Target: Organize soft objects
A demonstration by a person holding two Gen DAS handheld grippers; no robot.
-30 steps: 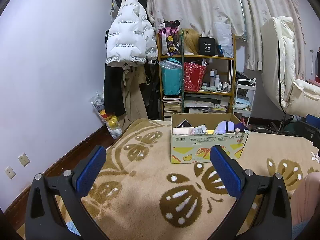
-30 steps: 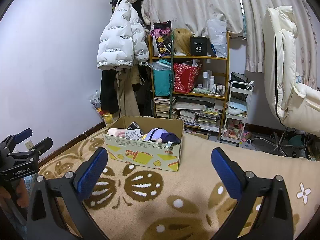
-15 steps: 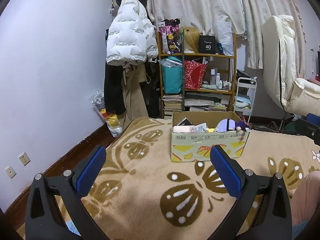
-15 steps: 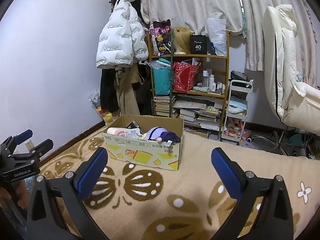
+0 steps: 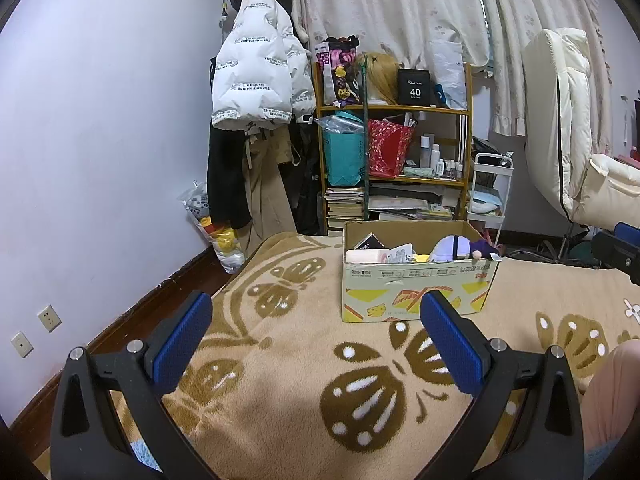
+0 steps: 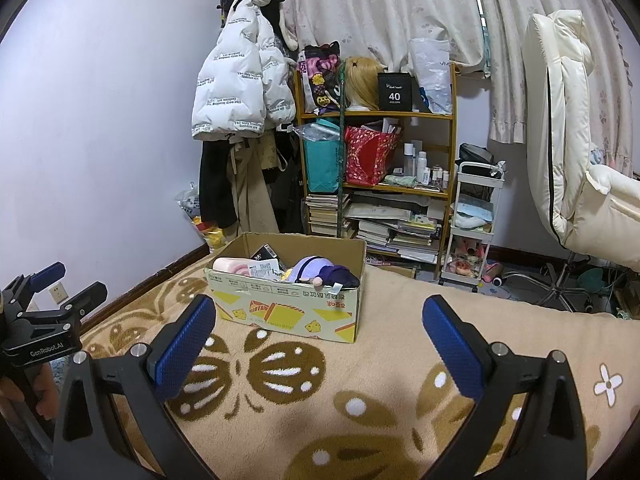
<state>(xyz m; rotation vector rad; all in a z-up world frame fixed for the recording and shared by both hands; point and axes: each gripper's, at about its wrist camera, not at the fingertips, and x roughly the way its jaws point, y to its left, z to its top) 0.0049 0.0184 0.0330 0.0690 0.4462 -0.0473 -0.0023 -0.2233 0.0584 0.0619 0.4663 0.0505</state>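
Bedroom, pale lilac walls, floral curtains. A beige fleece blanket with brown butterfly pattern (image 5: 288, 364) covers the bed in front of you. Behind it stands a wooden shelf unit (image 6: 376, 184) crammed with bags and books, a white puffer jacket with printed lettering (image 5: 256, 80) hanging to its left, and a cream padded recliner (image 6: 560, 128) at far right.

Open cardboard box with yellow and orange print (image 6: 288, 312) sits on the blanket, well ahead of both tools. Soft items lie inside it: a pink rolled plush piece (image 6: 230, 266) at the left end, a lavender and dark purple plush toy (image 6: 320, 272) toward the right end, with tagged packets between them that are too small to identify.

Your left tool (image 5: 316, 332) hovers low over the blanket, blue pads spread wide, nothing between them. Your right tool (image 6: 318, 336) is likewise spread apart and empty, aimed at the box front. The left tool also shows at the left edge of the right wrist view.
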